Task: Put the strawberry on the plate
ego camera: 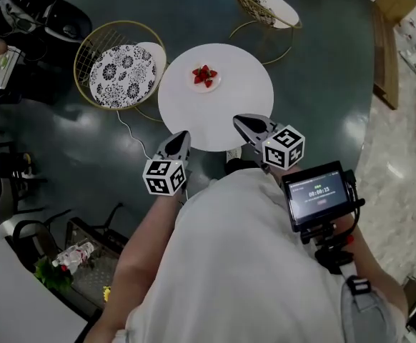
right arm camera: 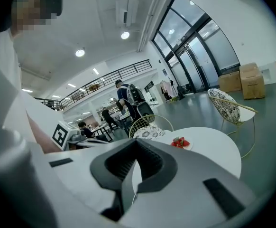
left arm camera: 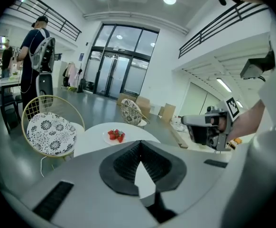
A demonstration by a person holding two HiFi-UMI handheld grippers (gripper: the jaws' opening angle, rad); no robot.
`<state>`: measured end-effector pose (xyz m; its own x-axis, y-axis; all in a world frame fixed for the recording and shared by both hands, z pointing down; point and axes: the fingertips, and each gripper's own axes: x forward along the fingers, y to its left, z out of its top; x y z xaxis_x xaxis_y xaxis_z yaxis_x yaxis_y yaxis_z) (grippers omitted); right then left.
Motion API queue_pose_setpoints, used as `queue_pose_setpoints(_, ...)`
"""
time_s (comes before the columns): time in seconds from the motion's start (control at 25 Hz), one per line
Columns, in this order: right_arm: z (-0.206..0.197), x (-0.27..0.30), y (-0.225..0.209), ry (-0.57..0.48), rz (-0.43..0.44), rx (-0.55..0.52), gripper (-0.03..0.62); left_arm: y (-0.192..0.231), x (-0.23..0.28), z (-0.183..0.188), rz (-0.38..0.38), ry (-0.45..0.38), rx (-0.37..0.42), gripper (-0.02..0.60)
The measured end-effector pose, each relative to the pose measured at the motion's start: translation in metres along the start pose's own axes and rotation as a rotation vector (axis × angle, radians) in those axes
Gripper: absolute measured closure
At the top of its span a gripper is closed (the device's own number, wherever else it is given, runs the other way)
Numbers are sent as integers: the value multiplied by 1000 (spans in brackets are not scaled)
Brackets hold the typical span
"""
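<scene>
Several red strawberries lie heaped on a small white plate on the far half of a round white table. Both gripper views show the strawberries beyond the jaws. My left gripper hovers at the table's near left edge, jaws together, nothing between them. My right gripper hangs over the near right edge, tips meeting, also empty. The left gripper and right gripper each point toward the plate from well short of it.
A gold wire chair with a patterned cushion stands left of the table, a second one behind it. A white cable trails on the dark floor. A small screen is mounted at my right. A person with a backpack stands far left.
</scene>
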<state>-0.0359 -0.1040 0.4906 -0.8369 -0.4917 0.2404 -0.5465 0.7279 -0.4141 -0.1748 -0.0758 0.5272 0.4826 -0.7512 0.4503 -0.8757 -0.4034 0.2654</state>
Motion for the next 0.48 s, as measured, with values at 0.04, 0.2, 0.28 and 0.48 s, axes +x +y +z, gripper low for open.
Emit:
queue_pose_setpoints(0.04,-1,-7,6,-7,-1,-7,588,-7,-8,-1,-8,-10,10,574)
queue_pose_setpoints(0.2,-3,-19,19,-21,-12,-11,588,-19,-25,-5,-35,-25,32,574)
queue_pose_setpoints(0.28,0,-19,21,-21,-18,-8,588,-17,-29,-3,-46,-24,36,574)
queue_pose_setpoints(0.48,-3,-18,27,-15,-30,1,588,-13,-35,-4,-60,-25,20,574)
